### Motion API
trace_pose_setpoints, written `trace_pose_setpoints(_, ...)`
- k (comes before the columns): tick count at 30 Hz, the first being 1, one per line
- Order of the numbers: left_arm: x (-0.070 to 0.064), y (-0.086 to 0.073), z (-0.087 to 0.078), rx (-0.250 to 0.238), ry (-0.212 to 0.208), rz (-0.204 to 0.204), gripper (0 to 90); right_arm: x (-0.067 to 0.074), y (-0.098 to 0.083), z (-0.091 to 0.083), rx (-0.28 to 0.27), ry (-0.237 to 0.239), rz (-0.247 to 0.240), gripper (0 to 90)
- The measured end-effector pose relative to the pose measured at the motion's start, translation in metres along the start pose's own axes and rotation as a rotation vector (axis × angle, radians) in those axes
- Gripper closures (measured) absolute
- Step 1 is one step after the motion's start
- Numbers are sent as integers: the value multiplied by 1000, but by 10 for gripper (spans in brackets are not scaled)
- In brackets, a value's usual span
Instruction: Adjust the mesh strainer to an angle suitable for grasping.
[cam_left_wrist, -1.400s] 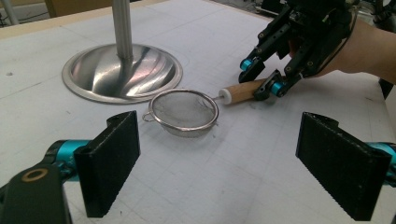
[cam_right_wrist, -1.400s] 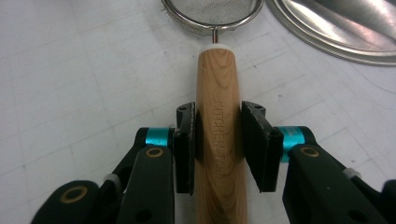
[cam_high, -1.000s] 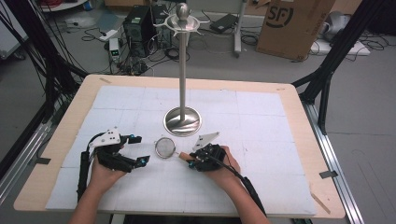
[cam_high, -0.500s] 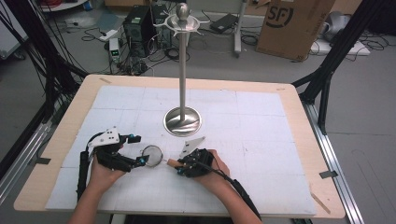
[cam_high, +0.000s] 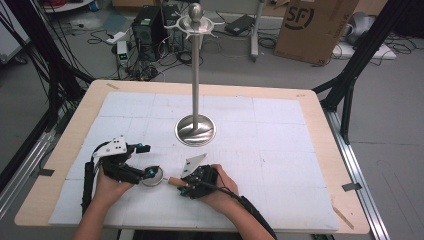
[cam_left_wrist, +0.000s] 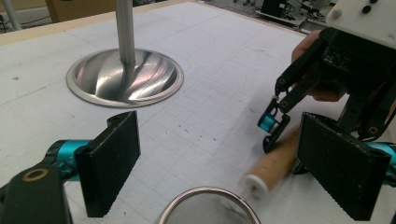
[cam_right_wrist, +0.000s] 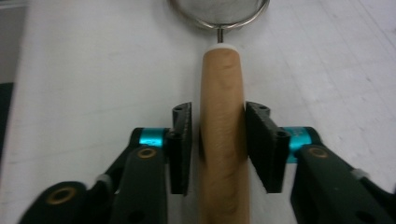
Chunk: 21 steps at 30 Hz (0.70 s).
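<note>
Wooden and round, the handle of the small wire-mesh strainer (cam_right_wrist: 223, 140) lies between the jaws of my right gripper (cam_right_wrist: 218, 144), which have just been opening; a thin gap shows on one side, so I judge the grip released. The strainer's metal ring (cam_high: 151, 176) rests on the table between my two hands. My left gripper (cam_left_wrist: 219, 172) stands wide, its jaws on either side of the ring and touching nothing. This looks like a hand-over: next, my left must close on the rim or handle. White gridded sheets (cam_high: 260, 125) cover the table; a tall steel stand (cam_high: 195, 127) rises beyond, with cables and a cardboard box (cam_high: 312, 25) on the floor.
</note>
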<state>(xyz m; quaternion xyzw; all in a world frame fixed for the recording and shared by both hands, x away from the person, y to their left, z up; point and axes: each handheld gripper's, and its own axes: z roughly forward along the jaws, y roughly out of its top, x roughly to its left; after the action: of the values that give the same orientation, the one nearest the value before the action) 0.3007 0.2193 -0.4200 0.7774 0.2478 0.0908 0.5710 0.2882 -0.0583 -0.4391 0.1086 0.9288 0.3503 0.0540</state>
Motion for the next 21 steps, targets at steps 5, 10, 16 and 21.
trace_pose_setpoints(5,0,0,0,1,0,-1,144,-4,-7,-7,8,-38,6,575)
trace_pose_setpoints(10,0,0,0,2,1,-3,144,-14,-19,-17,-2,-78,55,568)
trace_pose_setpoints(16,0,0,0,1,0,-3,144,-29,-33,-30,-21,-138,132,570)
trace_pose_setpoints(21,0,0,0,4,0,2,144,-40,-39,-35,-33,-168,199,572)
